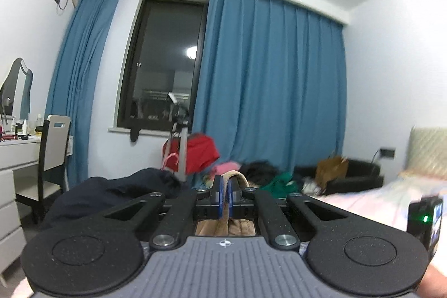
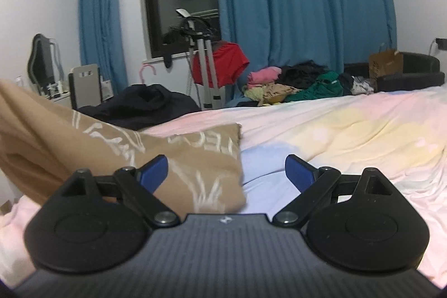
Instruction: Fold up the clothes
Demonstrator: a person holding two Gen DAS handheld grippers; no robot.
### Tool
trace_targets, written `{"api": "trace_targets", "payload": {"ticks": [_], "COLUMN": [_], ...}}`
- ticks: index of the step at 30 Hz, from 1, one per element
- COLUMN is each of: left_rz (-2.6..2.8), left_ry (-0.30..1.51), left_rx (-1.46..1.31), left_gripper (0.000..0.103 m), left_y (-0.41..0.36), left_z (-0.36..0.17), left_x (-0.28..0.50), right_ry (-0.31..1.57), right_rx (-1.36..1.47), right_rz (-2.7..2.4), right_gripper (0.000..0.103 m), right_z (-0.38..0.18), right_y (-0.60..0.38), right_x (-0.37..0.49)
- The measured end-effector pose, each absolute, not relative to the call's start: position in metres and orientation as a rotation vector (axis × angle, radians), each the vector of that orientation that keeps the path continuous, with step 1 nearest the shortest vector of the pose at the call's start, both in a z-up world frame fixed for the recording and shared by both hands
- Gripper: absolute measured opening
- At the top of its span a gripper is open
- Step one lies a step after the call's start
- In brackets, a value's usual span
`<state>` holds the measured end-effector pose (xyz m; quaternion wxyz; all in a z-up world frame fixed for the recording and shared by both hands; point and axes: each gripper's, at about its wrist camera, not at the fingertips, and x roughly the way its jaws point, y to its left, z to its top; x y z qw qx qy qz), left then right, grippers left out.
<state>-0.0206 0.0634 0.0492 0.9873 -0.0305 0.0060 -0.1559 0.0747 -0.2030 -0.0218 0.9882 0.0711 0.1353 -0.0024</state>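
A tan garment with white lettering (image 2: 192, 158) lies on the pastel bedspread (image 2: 349, 136), its left part lifted up toward the left edge of the right wrist view. My left gripper (image 1: 225, 194) is shut on a fold of the tan garment (image 1: 237, 177), held above the bed; more of the cloth hangs under the jaws. My right gripper (image 2: 226, 172) is open and empty, low over the bed, its left finger (image 2: 155, 172) over the garment's near edge.
A dark garment (image 2: 142, 105) lies at the bed's far left. A pile of pink, black and green clothes (image 2: 296, 83) sits by the blue curtain. A stand with a red garment (image 2: 220, 66), a chair (image 1: 53, 152) and a dresser (image 1: 14, 158) are at left.
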Motion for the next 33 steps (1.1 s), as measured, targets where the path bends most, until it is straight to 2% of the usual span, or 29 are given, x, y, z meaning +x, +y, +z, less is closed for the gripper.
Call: {"api": "trace_targets", "payload": {"ticks": [4,8,13,15,17,19,20,21,22,24,25,27,33], "left_rz": [-0.299,-0.259,-0.195,-0.175,-0.164,-0.154,-0.150,-0.149,-0.148,-0.147,-0.147,-0.156,-0.199], "left_ry": [0.047,0.136,0.212,0.234,0.246,0.278,0.295,0.320,0.344,0.368,0.377,0.388,0.385], "left_rx": [-0.113,-0.229,-0.191,-0.168,-0.154,-0.164,-0.170,-0.182,-0.194,-0.193,-0.190,-0.189,-0.170], "left_gripper": [0.004,0.004,0.004,0.004,0.004,0.004,0.004,0.004,0.004,0.004,0.004,0.004,0.004], "left_y": [0.079,0.106,0.122,0.127,0.131,0.137,0.140,0.143,0.145,0.149,0.151,0.154,0.147], "left_z": [0.047,0.042,0.024,0.017,0.011,0.004,0.000,-0.003,-0.006,-0.010,-0.012,-0.013,-0.009], "left_x": [-0.018,0.005,0.032,0.042,0.057,0.072,0.079,0.084,0.090,0.097,0.099,0.101,0.095], "right_ry": [0.292,0.400,0.562,0.591,0.607,0.639,0.652,0.656,0.657,0.652,0.647,0.633,0.556], "right_rx": [0.109,0.093,0.023,-0.032,-0.086,-0.115,-0.104,-0.076,-0.052,-0.004,0.020,0.054,0.076], "right_rz": [0.069,0.209,0.282,0.276,0.253,0.221,0.208,0.201,0.192,0.171,0.159,0.152,0.143], "right_gripper": [0.092,0.092,0.091,0.085,0.084,0.067,0.065,0.056,0.037,0.018,0.012,0.007,0.004], "right_z": [-0.020,-0.032,-0.058,-0.069,-0.082,-0.091,-0.093,-0.093,-0.092,-0.087,-0.084,-0.078,-0.055], "right_y": [-0.187,-0.164,-0.120,-0.107,-0.098,-0.099,-0.101,-0.107,-0.114,-0.127,-0.134,-0.143,-0.156], "right_x": [0.065,0.077,0.094,0.100,0.105,0.113,0.118,0.122,0.125,0.128,0.128,0.126,0.112]}}
